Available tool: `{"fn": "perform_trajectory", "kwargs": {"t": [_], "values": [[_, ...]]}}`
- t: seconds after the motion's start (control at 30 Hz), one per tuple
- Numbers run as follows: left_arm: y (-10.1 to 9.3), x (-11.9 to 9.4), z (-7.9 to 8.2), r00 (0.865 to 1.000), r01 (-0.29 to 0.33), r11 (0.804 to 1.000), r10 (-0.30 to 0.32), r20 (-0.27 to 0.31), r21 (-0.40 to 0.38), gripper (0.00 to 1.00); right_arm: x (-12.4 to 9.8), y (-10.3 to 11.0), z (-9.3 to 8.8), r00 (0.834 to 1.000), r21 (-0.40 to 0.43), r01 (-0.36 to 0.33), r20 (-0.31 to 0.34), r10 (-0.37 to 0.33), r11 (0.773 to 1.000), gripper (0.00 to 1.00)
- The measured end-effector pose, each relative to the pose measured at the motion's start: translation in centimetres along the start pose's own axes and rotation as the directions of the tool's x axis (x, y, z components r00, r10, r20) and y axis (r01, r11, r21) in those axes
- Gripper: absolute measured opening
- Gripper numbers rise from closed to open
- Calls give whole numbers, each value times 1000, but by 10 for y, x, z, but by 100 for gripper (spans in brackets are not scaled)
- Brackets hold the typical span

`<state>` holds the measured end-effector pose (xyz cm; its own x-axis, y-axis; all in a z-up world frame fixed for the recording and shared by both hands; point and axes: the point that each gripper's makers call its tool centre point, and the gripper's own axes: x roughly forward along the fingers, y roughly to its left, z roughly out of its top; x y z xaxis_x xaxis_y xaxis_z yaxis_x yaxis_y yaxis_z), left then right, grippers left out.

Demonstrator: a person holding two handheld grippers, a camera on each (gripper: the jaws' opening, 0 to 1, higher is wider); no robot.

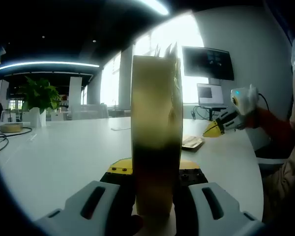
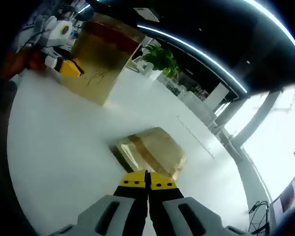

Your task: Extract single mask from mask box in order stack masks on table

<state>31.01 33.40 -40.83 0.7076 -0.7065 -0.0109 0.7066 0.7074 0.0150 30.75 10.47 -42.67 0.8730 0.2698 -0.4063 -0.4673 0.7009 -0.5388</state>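
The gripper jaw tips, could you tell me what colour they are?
Yellow, clearest on the right gripper in the right gripper view.

The mask box (image 1: 156, 142) stands upright, clamped edge-on between the jaws of the left claw (image 1: 155, 173), directly ahead of it. It is wrapped in glossy yellowish film, pale at the top and dark toward the bottom, with a ragged torn upper edge. In the right gripper view the same box (image 2: 101, 56) appears as a tall gold block, far ahead and left of the right claw (image 2: 148, 180). The stack of masks (image 2: 155, 150), in gold-tinted wrapping, lies flat on the white bench (image 2: 54, 157) just ahead of the right claw's meeting yellow tips. In the left gripper view the stack (image 1: 191, 142) lies right of the box.
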Motion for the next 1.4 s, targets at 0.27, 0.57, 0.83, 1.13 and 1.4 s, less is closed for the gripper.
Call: {"fn": "perform_trajectory", "kwargs": {"t": [0.27,0.57,0.83,1.13,1.4], "values": [[0,0,0,1000,0,1000,0,0,0,19,-7,0,-4,996,172,-38,83,24,984,0],[0,0,1,1000,0,1000,0,0,0,19,-18,2,1,978,388,-107,206,27,916,0],[0,0,0,1000,0,1000,0,0,0,19,-20,2,-2,962,493,-162,273,24,855,0],[1,0,0,1000,-1,1000,1,0,0,19,-23,0,-8,952,521,-162,307,-6,838,0],[0,0,0,1000,-1,1000,1,-1,-1,19,-25,4,-7,946,477,-158,325,-6,865,0]]}}
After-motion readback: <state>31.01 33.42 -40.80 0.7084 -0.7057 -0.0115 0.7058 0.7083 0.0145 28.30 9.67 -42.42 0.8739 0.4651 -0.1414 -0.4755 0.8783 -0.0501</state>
